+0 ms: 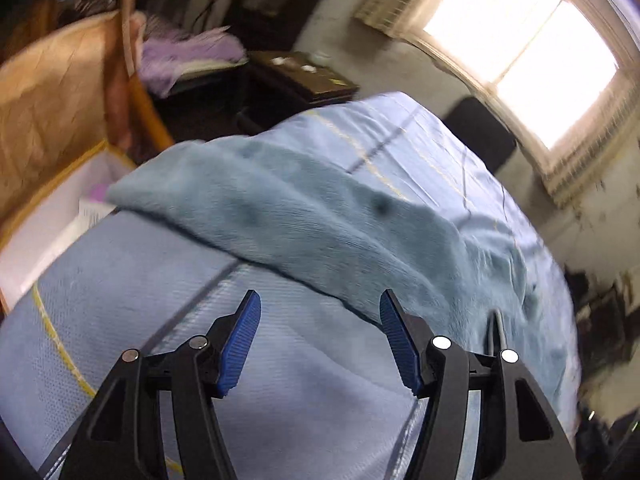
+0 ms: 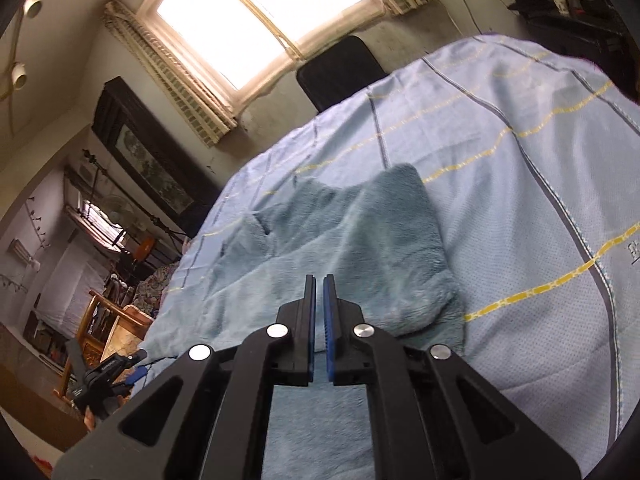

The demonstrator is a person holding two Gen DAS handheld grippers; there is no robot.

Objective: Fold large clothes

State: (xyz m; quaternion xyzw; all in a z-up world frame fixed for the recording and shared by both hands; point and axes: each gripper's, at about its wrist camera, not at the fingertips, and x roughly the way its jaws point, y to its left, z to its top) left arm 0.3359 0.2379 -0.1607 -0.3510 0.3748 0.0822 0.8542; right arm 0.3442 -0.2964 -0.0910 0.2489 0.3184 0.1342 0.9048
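Left hand-held gripper jaws apart, empty; right hand-held gripper nearly together over fleece garment.

A folded garment lies on a bedsheet, with the left gripper above the sheet just before the garment's edge and the right gripper over the garment.

place: home bedroom | cues: bed with blue bedsheet, window, framed picture
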